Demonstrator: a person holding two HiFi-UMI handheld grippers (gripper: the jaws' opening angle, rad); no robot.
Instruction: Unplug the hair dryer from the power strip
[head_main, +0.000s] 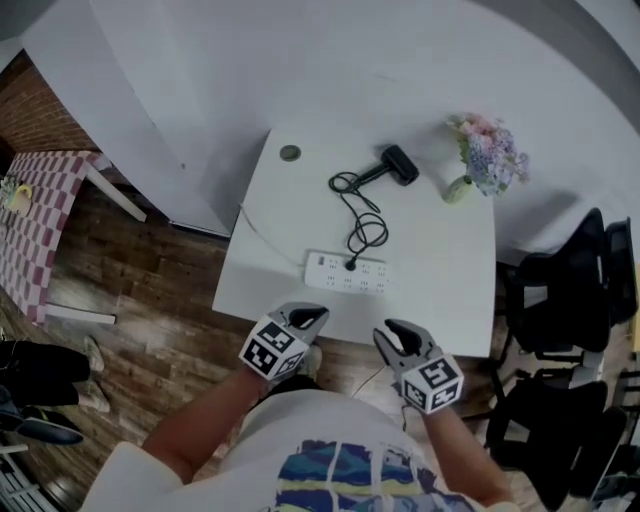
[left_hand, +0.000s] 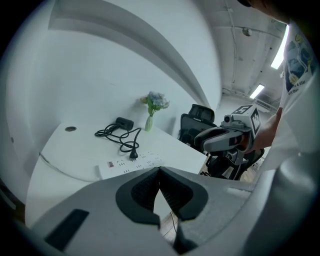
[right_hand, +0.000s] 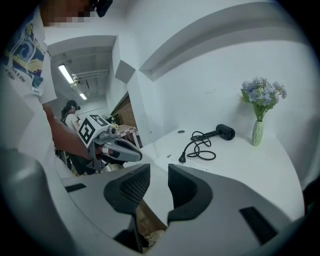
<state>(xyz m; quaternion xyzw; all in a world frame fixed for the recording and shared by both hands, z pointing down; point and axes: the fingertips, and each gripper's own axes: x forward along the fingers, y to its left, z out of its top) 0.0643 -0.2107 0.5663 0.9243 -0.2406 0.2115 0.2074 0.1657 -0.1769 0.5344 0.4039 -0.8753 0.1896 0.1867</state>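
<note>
A black hair dryer (head_main: 398, 165) lies at the back of the white table (head_main: 440, 290). Its cord coils forward to a black plug (head_main: 351, 264) seated in the white power strip (head_main: 346, 272). Both grippers hover at the table's near edge, short of the strip. My left gripper (head_main: 310, 316) has its tips touching and holds nothing; in its own view the jaws (left_hand: 159, 171) meet below the strip (left_hand: 131, 164). To its right, my right gripper (head_main: 393, 330) stands open, a clear gap (right_hand: 158, 170) between its pads with nothing in it. The plug (right_hand: 183, 159) shows beyond them.
A vase of flowers (head_main: 485, 155) stands at the table's back right corner and a round grommet (head_main: 290, 153) at the back left. Black chairs (head_main: 560, 300) crowd the right side. A checkered table (head_main: 40, 220) stands on the wooden floor at left.
</note>
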